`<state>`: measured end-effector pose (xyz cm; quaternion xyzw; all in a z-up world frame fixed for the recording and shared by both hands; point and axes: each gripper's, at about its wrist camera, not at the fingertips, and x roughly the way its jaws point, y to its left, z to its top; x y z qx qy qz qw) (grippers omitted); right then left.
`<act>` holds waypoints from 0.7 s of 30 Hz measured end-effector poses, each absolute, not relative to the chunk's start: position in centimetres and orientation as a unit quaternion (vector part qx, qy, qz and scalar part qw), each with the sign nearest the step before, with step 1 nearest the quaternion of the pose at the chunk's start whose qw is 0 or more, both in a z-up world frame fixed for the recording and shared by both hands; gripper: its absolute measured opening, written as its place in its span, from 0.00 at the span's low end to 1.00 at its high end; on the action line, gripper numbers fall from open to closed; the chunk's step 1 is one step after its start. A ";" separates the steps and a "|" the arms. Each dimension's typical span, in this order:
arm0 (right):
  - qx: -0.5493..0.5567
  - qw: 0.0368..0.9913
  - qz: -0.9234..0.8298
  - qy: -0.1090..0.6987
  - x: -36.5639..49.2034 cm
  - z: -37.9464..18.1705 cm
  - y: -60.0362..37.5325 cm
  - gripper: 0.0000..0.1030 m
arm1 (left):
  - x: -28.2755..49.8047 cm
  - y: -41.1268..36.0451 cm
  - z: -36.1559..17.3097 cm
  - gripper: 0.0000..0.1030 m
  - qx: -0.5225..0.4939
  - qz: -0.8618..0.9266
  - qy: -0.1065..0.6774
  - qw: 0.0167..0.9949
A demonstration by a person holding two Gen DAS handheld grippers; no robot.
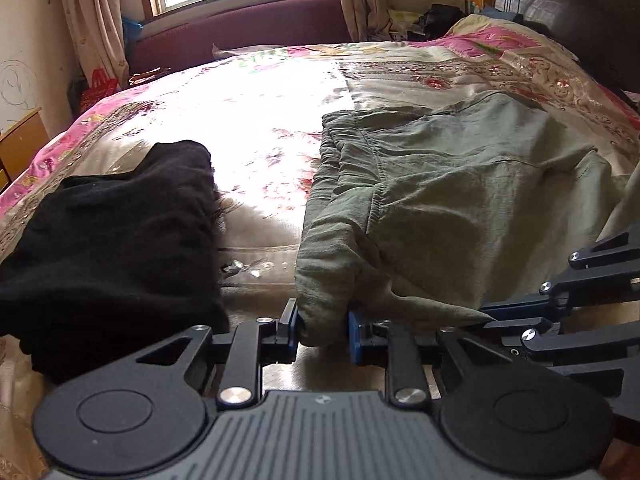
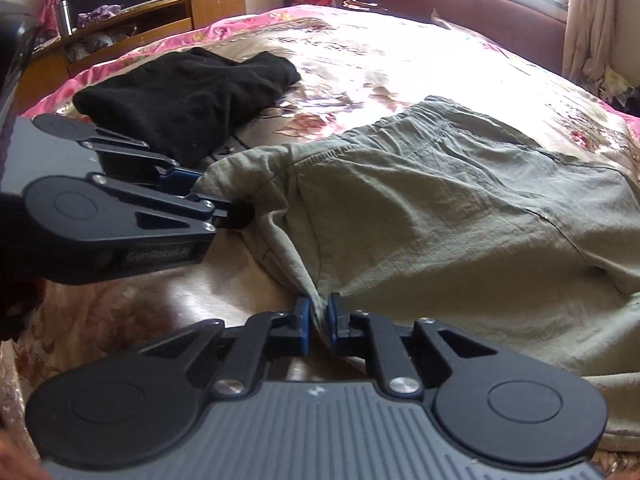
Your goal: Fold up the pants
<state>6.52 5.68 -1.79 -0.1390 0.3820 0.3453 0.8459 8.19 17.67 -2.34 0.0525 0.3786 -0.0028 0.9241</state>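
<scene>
Left tongs [image 1: 323,326] and right tongs [image 2: 319,320] — both clamped on the green pants' [image 2: 440,208] near edge.

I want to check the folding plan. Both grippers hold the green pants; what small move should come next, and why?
Probably carry both held spots forward over the green pants toward the waistband. The left gripper and right gripper each pinch cloth at the near edge, while the rest lies spread on the floral bedspread.

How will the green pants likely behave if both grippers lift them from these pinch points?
The green pants probably sag between the left gripper and right gripper: the thin, creased cloth already drapes limply. Likely light, and unlikely to slip, being bunched between the pads.
</scene>
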 end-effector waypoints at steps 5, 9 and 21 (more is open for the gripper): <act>-0.123 0.836 0.370 0.386 4.7 -1.4 8.9 0.15 | 6.4 20.4 -2.1 0.38 0.063 0.043 0.386 0.919; -0.065 0.836 0.365 0.405 4.6 -0.6 7.1 0.30 | 5.2 20.4 -1.8 0.42 0.070 0.059 0.381 0.920; 0.113 0.900 -0.054 0.417 7.9 0.8 -23.7 0.46 | 3.5 17.3 1.7 0.42 0.097 0.076 0.321 0.939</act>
